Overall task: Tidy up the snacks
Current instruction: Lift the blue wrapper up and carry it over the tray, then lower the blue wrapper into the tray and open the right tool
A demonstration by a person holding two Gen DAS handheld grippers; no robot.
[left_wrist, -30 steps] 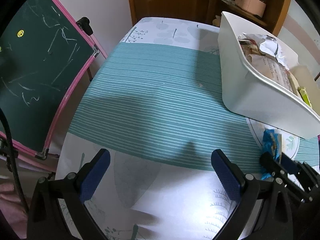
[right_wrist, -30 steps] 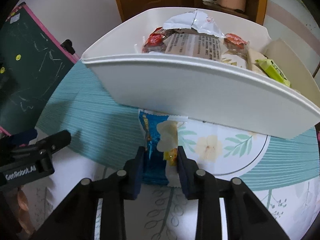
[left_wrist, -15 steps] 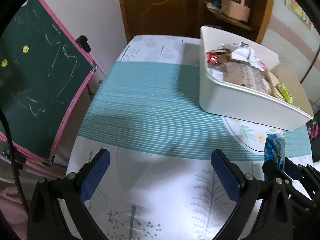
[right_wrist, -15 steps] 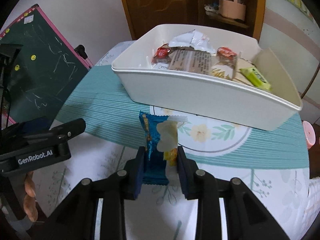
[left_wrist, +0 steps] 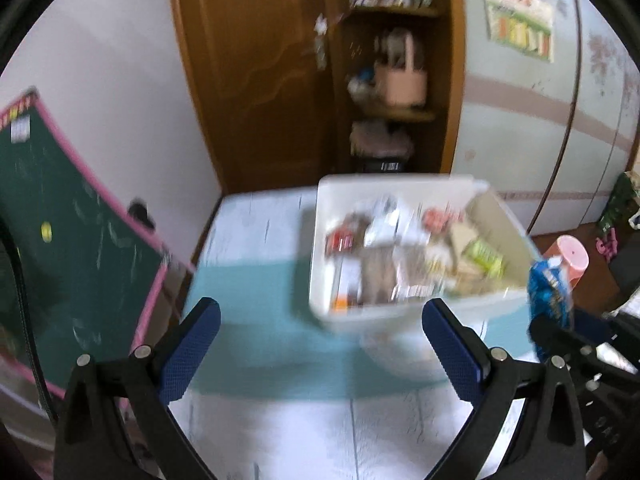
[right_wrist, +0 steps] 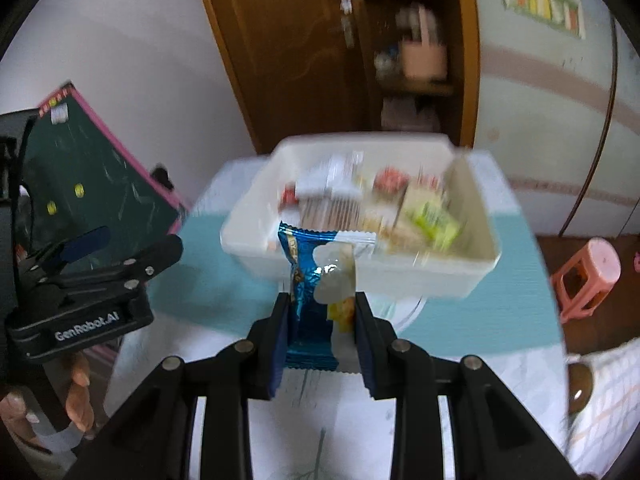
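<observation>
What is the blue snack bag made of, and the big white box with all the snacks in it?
The blue snack bag, squeezed in the right tongs, looks like shiny plastic film: it glints and has crimped ends. The white box seems to be smooth, stiff plastic with thin walls and rounded corners.

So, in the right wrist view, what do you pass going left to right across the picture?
Left gripper → green chalkboard behind it → blue snack packet in the right gripper → white bin of snacks → pink stool.
</observation>
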